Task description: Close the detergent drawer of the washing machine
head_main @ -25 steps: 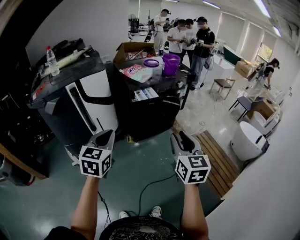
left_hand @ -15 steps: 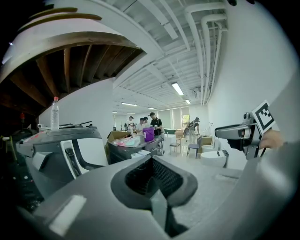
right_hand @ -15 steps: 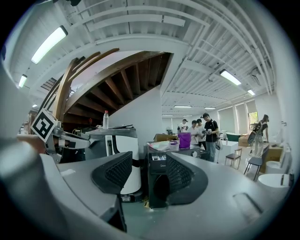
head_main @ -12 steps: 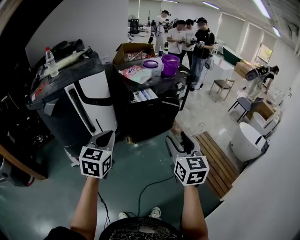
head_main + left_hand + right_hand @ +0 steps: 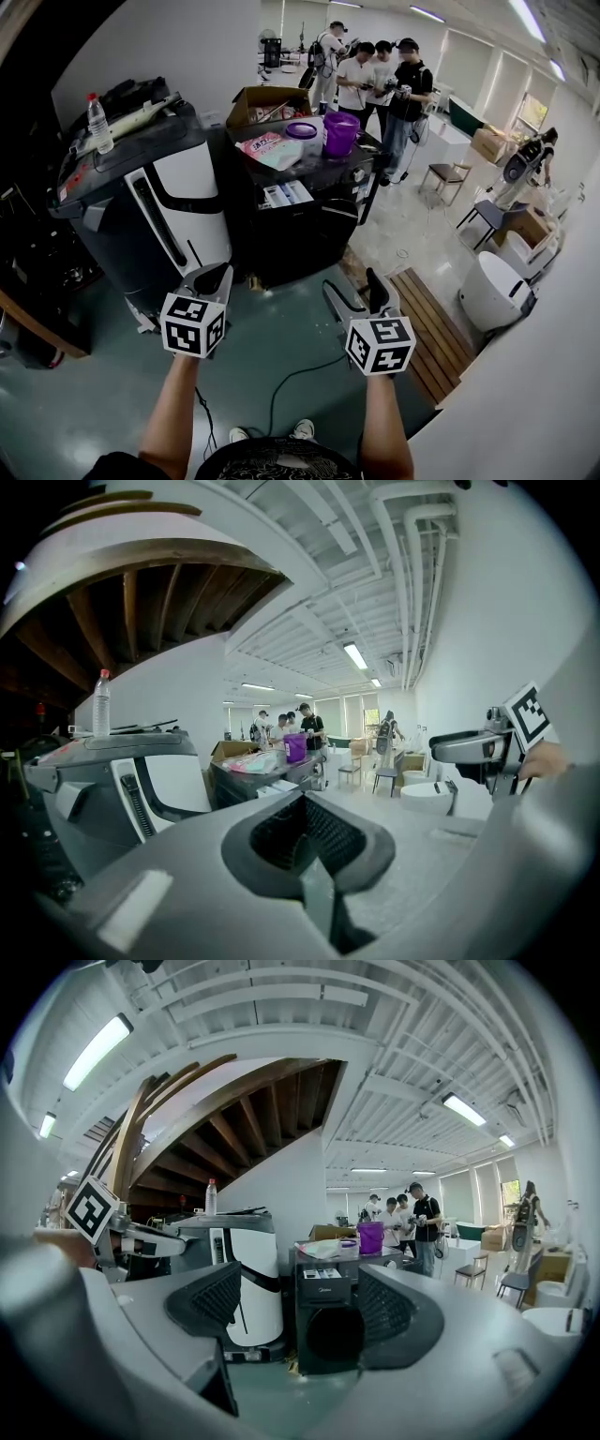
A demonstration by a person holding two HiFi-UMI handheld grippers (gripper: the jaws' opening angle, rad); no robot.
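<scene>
A black front-loading washing machine [image 5: 305, 225] [image 5: 333, 1330] stands ahead of me on the green floor. Its detergent drawer [image 5: 286, 193] [image 5: 322, 1274] sticks out at the upper front, pale compartments showing. My left gripper [image 5: 214, 277] [image 5: 305, 841] hovers low, in front of the machine's left side, jaws shut together and holding nothing. On the other side my right gripper [image 5: 354, 289] [image 5: 305, 1305] is open, jaws wide apart and empty, framing the machine's front from a distance. Neither gripper touches the machine.
A grey-and-white appliance [image 5: 155, 211] stands left of the washer with a water bottle [image 5: 97, 122] on top. A purple bucket [image 5: 339, 129] and a cardboard box [image 5: 267, 101] sit on the washer. A cable [image 5: 291, 375], a wooden pallet [image 5: 427, 323] and several people [image 5: 380, 80] are nearby.
The right gripper's jaws have spread from nearly together to wide open, and it has dropped slightly. The left gripper has stayed in place, shut.
</scene>
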